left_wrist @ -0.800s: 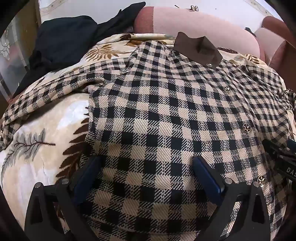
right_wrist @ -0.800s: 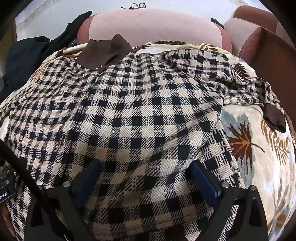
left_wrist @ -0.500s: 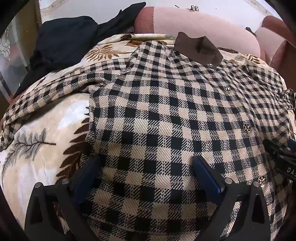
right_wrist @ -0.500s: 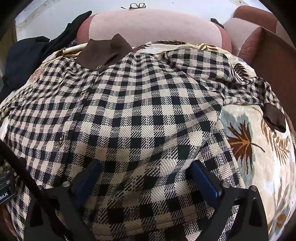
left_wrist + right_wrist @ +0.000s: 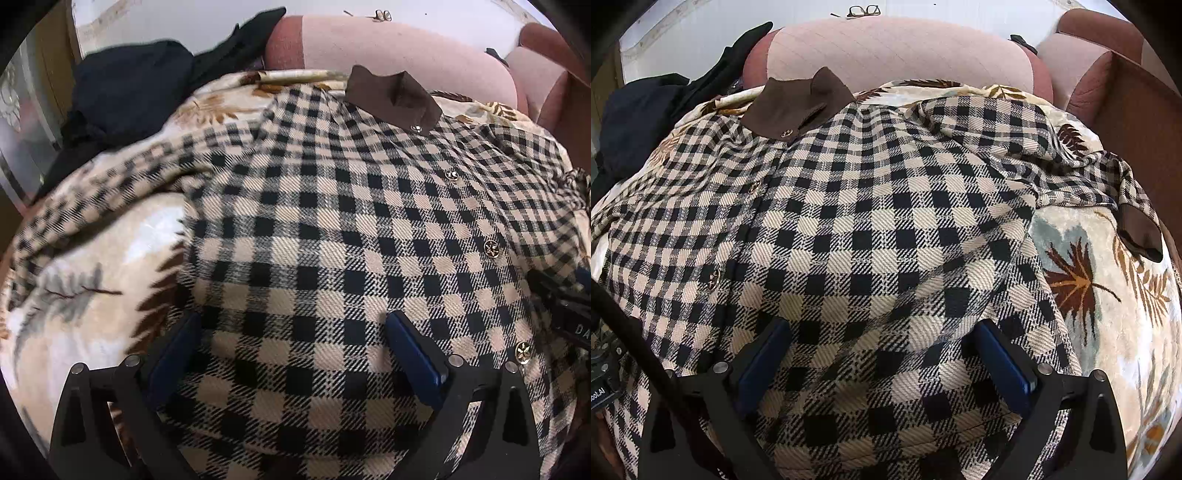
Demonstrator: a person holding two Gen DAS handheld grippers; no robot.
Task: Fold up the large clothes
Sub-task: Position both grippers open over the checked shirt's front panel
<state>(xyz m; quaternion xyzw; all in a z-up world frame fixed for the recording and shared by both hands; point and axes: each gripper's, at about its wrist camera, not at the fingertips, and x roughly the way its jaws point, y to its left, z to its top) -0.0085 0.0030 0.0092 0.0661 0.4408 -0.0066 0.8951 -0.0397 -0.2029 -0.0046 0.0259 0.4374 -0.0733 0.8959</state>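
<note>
Checked shirt (image 5: 332,229) lies spread front-up on a leaf-print blanket (image 5: 92,288), which covers a sofa seat. Brown collar (image 5: 391,98) points to the far edge, by the pink back cushion (image 5: 388,48). Row of gold buttons (image 5: 491,249) runs down the placket, from the collar to the near hem.

Left gripper (image 5: 291,332): jaws fully apart, tilted down over the shirt's lower left panel; plaid cloth fills the gap, pads not pressing on it. Whether the fingertips touch the fabric cannot be told.

Right gripper (image 5: 882,336): jaws likewise wide apart, over the lower right panel, nothing clamped.

The left sleeve (image 5: 110,192) trails out toward the blanket's left edge, somewhat blurred. The right sleeve (image 5: 1052,166) lies bunched toward the far right corner, and its brown cuff (image 5: 1139,230) rests on the blanket near the right edge.

Dark clothing (image 5: 129,88) is heaped at the far left corner, against the cushion. Eyeglasses (image 5: 864,10) lie on the white surface behind the sofa. Brown armrest (image 5: 1137,110) at right.
</note>
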